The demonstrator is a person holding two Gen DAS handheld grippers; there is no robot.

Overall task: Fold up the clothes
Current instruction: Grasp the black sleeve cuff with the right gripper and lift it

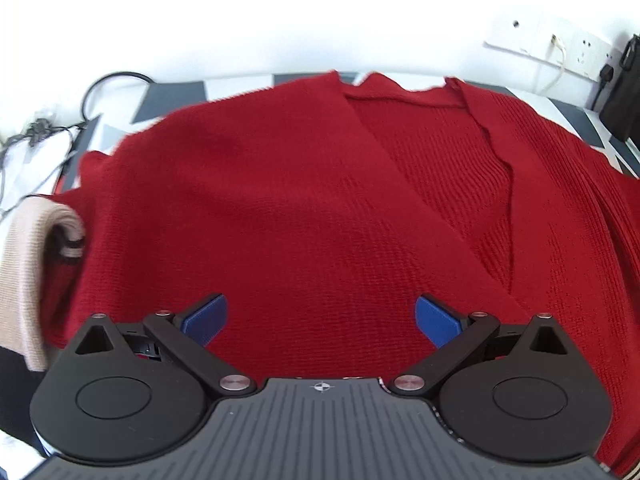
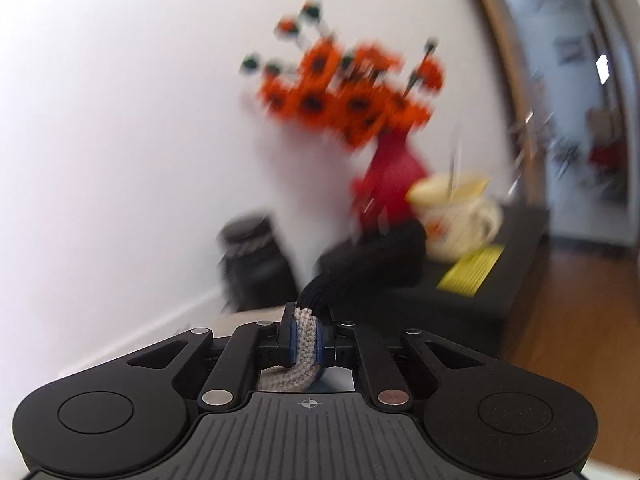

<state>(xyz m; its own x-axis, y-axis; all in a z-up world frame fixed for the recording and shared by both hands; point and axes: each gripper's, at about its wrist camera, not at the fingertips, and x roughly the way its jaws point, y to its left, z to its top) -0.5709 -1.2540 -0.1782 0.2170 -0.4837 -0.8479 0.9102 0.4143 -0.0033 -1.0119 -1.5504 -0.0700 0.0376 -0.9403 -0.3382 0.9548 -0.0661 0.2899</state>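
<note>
A red knit sweater [image 1: 300, 200] lies spread over the patterned surface and fills the left wrist view. My left gripper [image 1: 320, 320] hangs open just above its near part, blue pads [image 1: 206, 320] wide apart and empty. A beige knit garment with a black stripe [image 1: 36, 256] drapes at the left edge. In the right wrist view my right gripper [image 2: 307, 340] is shut on a beige and black knit piece [image 2: 306, 344], lifted and pointing at the wall; the black part [image 2: 360, 264] trails forward from the jaws. The view is motion-blurred.
Black cables [image 1: 60, 132] lie at the far left. Wall sockets [image 1: 560, 44] and a black object [image 1: 622, 92] stand at the far right. A red vase of orange flowers [image 2: 384, 184], a cream jug [image 2: 460, 220], a black jar [image 2: 256, 264] and a dark bench [image 2: 500, 280] stand by the wall.
</note>
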